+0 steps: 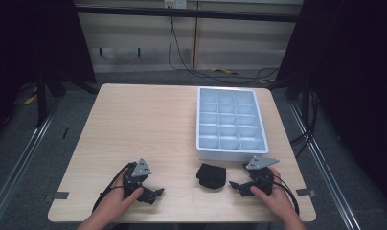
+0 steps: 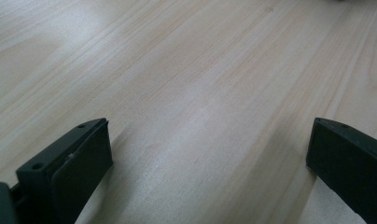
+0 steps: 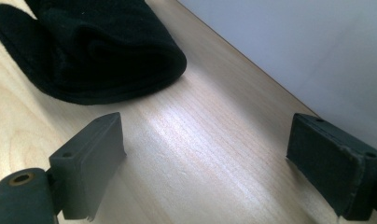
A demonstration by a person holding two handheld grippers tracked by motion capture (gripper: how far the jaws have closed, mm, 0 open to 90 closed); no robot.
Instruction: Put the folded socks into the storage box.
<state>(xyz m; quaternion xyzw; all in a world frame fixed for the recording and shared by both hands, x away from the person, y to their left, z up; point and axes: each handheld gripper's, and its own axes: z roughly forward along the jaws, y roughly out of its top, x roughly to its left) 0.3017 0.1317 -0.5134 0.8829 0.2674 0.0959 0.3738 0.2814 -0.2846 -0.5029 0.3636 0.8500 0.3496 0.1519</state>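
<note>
A folded black cloth lies on the wooden table near its front edge, just below the grey tray. My right gripper rests on the table to the right of the cloth, pointing left at it, open and holding nothing. In the right gripper view the cloth lies a short way ahead of the wide-apart jaws, and the tray's pale wall runs along the right. My left gripper sits at the front left, pointing right, open over bare wood.
The grey tray, divided into several empty compartments, stands at the table's right-hand far half. The table's front edge is close to both hands. Cables and a metal frame lie on the floor beyond the table.
</note>
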